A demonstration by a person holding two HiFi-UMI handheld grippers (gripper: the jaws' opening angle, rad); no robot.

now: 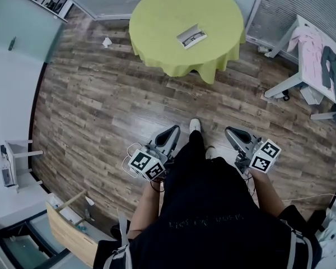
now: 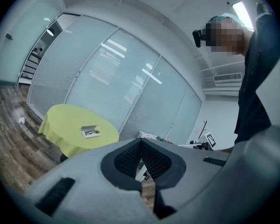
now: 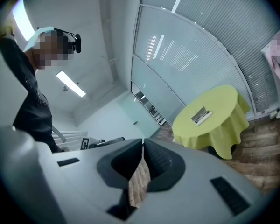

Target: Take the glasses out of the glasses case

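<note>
An open white glasses case (image 1: 191,37) lies on a round table with a yellow-green cloth (image 1: 157,15), far ahead of me across the wooden floor. Dark glasses (image 1: 195,37) rest inside it. My left gripper (image 1: 172,130) and right gripper (image 1: 231,132) hang low beside my legs, both shut with nothing between the jaws. The left gripper view shows its closed tips (image 2: 141,141) with the case (image 2: 90,131) small on the table (image 2: 65,120) in the distance. In the right gripper view the closed tips (image 3: 143,143) point toward the case (image 3: 202,115) on the table (image 3: 219,125).
A white table with clothes draped on it (image 1: 311,49) stands at the right. A crumpled paper (image 1: 106,42) lies on the floor left of the round table. A wooden cabinet (image 1: 67,228) and a white stand (image 1: 11,161) sit at my left. Frosted glass walls (image 2: 107,78) enclose the room.
</note>
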